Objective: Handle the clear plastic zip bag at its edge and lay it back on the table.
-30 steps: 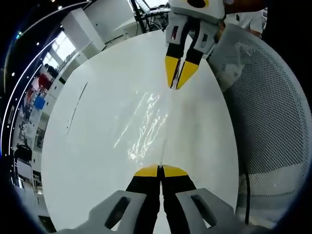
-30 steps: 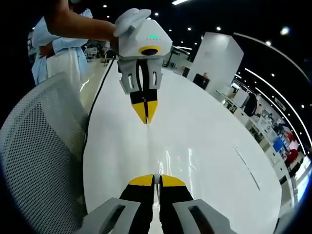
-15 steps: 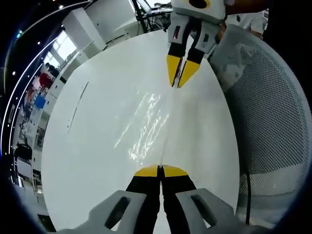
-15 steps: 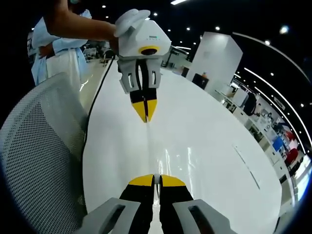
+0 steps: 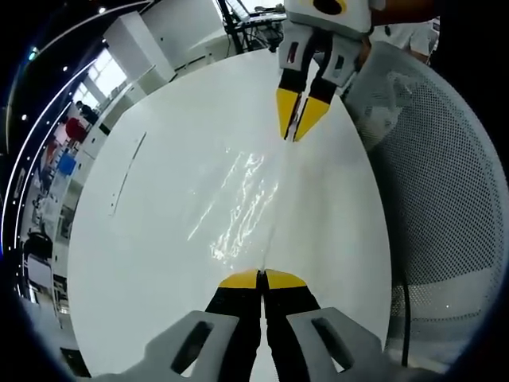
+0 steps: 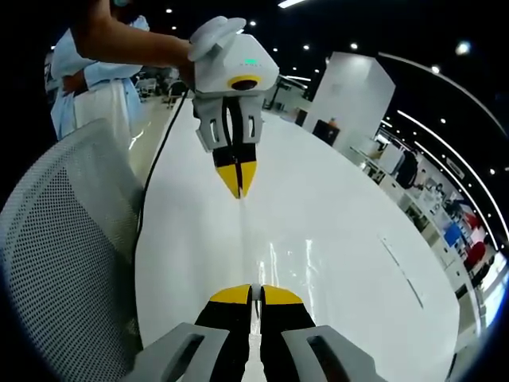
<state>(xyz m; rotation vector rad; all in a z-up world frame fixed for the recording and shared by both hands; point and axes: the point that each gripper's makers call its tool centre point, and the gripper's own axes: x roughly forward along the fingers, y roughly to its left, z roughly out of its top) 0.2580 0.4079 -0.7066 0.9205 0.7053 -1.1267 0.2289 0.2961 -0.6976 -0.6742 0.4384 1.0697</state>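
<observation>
In the left gripper view, the left gripper point(image 5: 262, 276) has its yellow-tipped jaws pressed together on the near edge of the clear plastic zip bag point(image 5: 242, 208), which stretches away from the jaw tips across the white table point(image 5: 159, 239) toward the right gripper point(image 5: 297, 135). That gripper comes in from the far side with its tips converging on the bag's opposite edge, clamped on it. The bag's film shows as wrinkled glare between the two pairs of jaws, just above the tabletop; whether it touches the table cannot be told. In the right gripper view, the right gripper point(image 6: 255, 292) pinches the bag point(image 6: 274, 263) at its own jaw tips, and the left gripper point(image 6: 238, 191) faces it, jaws closed. A mesh chair back point(image 6: 67, 263) stands beside the table.
</observation>
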